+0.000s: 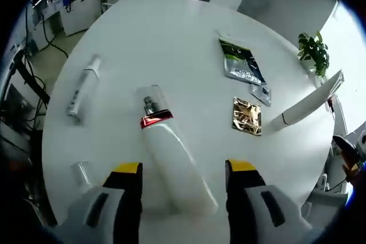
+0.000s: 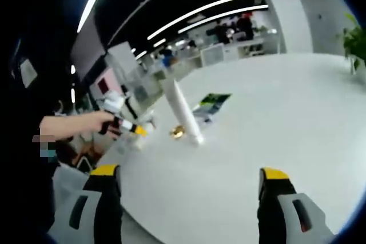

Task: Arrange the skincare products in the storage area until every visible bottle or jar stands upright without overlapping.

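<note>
My left claw [image 1: 183, 184] hangs wide open over the white table [image 1: 171, 44], holding nothing. A big white bottle [image 1: 171, 164] lies flat between the jaws, its body running up the gap; I can't tell whether either jaw touches it. It has a red band and a clear cap [image 1: 152, 100] pointing away from me. Ahead and to the left of the claw lies a slim white tube [image 1: 83, 87], also flat, and just off the left jaw sits a small clear jar [image 1: 81, 171]. Ahead to the right are a gold sachet [image 1: 247, 116], a green-and-black pouch [image 1: 241, 61] and a small grey packet [image 1: 261, 92] — beyond them a long white tube [image 1: 311, 101] stands tilted near a plant [image 1: 313, 52].

My right claw [image 2: 187, 192] is open wide too, empty, low over the table edge. Ahead of it stands the long white tube [image 2: 184, 112], leaning, with the pouch [image 2: 211, 104] behind. Off its left side, a hand [image 2: 103, 119] holds the other claw [image 2: 134, 130].
</note>
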